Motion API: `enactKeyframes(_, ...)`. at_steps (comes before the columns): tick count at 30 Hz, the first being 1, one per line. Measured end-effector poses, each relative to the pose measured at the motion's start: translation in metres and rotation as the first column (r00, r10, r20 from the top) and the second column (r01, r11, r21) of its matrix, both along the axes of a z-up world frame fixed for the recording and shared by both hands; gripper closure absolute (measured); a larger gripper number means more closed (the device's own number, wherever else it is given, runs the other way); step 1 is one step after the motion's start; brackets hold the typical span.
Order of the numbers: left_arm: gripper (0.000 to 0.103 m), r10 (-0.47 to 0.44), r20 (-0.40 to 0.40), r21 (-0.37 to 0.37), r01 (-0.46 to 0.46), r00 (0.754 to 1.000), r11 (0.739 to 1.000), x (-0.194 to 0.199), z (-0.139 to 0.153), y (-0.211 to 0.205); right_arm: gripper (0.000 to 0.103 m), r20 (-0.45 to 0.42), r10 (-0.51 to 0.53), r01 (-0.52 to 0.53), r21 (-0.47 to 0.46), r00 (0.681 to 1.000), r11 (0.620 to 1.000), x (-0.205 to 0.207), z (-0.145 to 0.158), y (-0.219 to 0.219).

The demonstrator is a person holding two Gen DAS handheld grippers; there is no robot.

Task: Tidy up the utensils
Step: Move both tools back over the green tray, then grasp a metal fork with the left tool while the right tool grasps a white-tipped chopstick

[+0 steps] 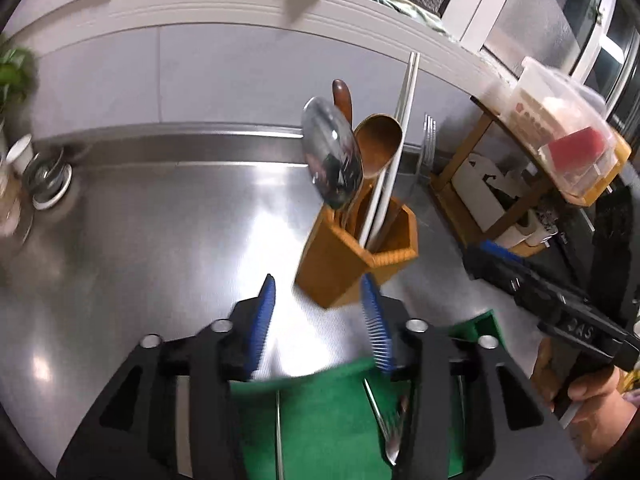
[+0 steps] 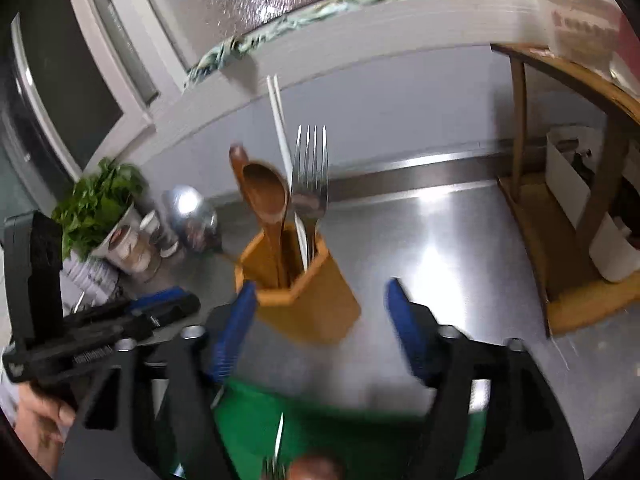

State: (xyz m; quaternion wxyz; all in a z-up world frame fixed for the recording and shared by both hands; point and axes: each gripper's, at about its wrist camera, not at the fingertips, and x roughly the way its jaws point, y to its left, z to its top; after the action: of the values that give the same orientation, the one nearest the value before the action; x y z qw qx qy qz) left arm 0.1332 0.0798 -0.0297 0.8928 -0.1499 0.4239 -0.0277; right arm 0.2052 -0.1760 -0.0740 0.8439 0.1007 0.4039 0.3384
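Note:
A wooden six-sided holder (image 1: 352,260) (image 2: 304,304) stands on the steel counter. It carries a metal spoon (image 1: 332,156) (image 2: 192,216), two wooden spoons (image 1: 378,144) (image 2: 266,196), white chopsticks (image 1: 404,120) (image 2: 278,120) and a fork (image 2: 310,176). My left gripper (image 1: 319,284) (image 2: 176,300) is open just in front of the holder with nothing between its pads. My right gripper (image 2: 320,286) (image 1: 492,256) is open wide. The holder shows between its fingers, apart from both pads. Below both lies a green mat (image 1: 320,412) (image 2: 360,432) with loose cutlery (image 1: 390,428) (image 2: 279,436).
A wooden rack (image 1: 500,200) (image 2: 560,240) stands at the right, with a clear plastic box (image 1: 560,120) on top. A potted plant (image 2: 96,200) and cups (image 2: 132,244) sit at the left, near a sink drain (image 1: 48,180). A hand (image 1: 592,400) holds the right gripper.

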Motion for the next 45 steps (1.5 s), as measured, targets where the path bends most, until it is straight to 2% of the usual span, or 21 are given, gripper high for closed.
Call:
enactKeyframes(1,0.050,0.000,-0.004,-0.009,0.000,1.000,1.000,-0.006,0.001,0.000,0.010,-0.042,0.025,-0.026,-0.020,0.999,0.999,-0.004,-0.002,-0.004)
enactKeyframes(3,0.037,-0.011,-0.027,-0.033,0.010,1.000,0.999,-0.018,0.002,-0.001,0.009,-0.101,0.060,-0.066,-0.058,0.993,0.996,-0.013,-0.006,-0.011)
enactKeyframes(7,0.032,-0.061,-0.087,-0.052,0.057,0.994,0.997,-0.043,-0.002,-0.012,0.009,-0.178,0.117,-0.142,-0.132,0.977,0.981,-0.033,-0.015,-0.021)
enactKeyframes(12,0.031,-0.110,-0.151,-0.078,0.099,0.982,0.992,-0.066,-0.017,-0.026,0.011,-0.262,0.162,-0.206,-0.151,0.951,0.967,-0.059,-0.026,-0.036)
enactKeyframes(13,0.032,-0.125,-0.173,-0.096,0.110,0.977,0.989,-0.071,-0.024,-0.030,0.021,-0.277,0.169,-0.216,-0.150,0.946,0.965,-0.062,-0.028,-0.038)
enactKeyframes(14,0.035,-0.137,-0.184,-0.107,0.119,0.973,0.987,-0.073,-0.028,-0.033,0.040,-0.308,0.180,-0.233,-0.147,0.934,0.961,-0.067,-0.033,-0.039)
enactKeyframes(15,0.044,-0.161,-0.199,-0.131,0.136,0.967,0.982,-0.077,-0.034,-0.039,0.048,-0.346,0.190,-0.251,-0.139,0.919,0.958,-0.070,-0.038,-0.040)
enactKeyframes(16,0.049,-0.178,-0.211,-0.149,0.149,0.961,0.978,-0.079,-0.039,-0.042,0.061,-0.372,0.191,-0.257,-0.135,0.908,0.957,-0.071,-0.041,-0.040)
enactKeyframes(17,0.061,-0.200,-0.232,-0.175,0.161,0.952,0.971,-0.082,-0.046,-0.046,0.074,-0.406,0.185,-0.260,-0.135,0.895,0.956,-0.073,-0.047,-0.042)
enactKeyframes(18,0.074,-0.212,-0.247,-0.190,0.168,0.945,0.967,-0.083,-0.052,-0.050,0.077,-0.429,0.178,-0.260,-0.139,0.886,0.956,-0.074,-0.051,-0.042)
enactKeyframes(20,0.088,-0.238,-0.293,-0.195,0.186,0.926,0.963,-0.086,-0.064,-0.060,0.084,-0.495,0.149,-0.252,-0.147,0.856,0.957,-0.074,-0.064,-0.046)
enactKeyframes(21,0.090,-0.244,-0.309,-0.186,0.193,0.919,0.963,-0.086,-0.068,-0.063,0.085,-0.527,0.124,-0.237,-0.153,0.840,0.959,-0.073,-0.071,-0.049)
enactKeyframes(26,0.090,-0.268,-0.361,-0.186,0.212,0.893,0.959,-0.088,-0.079,-0.074,0.086,-0.560,0.052,-0.211,-0.222,0.827,0.952,-0.072,-0.082,-0.060)
enactKeyframes(31,0.090,-0.282,-0.388,-0.174,0.230,0.877,0.957,-0.086,-0.084,-0.084,0.088,-0.557,0.020,-0.218,-0.291,0.830,0.931,-0.075,-0.089,-0.059)
enactKeyframes(37,0.087,-0.293,-0.403,-0.165,0.246,0.867,0.955,-0.082,-0.085,-0.093,0.090,-0.524,0.012,-0.240,-0.370,0.852,0.897,-0.082,-0.083,-0.055)
enactKeyframes(42,0.086,-0.319,-0.436,-0.121,0.296,0.842,0.947,-0.082,-0.087,-0.107,0.091,-0.537,-0.004,-0.262,-0.417,0.843,0.871,-0.086,-0.082,-0.046)
enactKeyframes(45,0.086,-0.314,-0.458,-0.102,0.301,0.832,0.948,-0.079,-0.086,-0.111,0.096,-0.548,-0.014,-0.266,-0.427,0.836,0.864,-0.083,-0.082,-0.045)
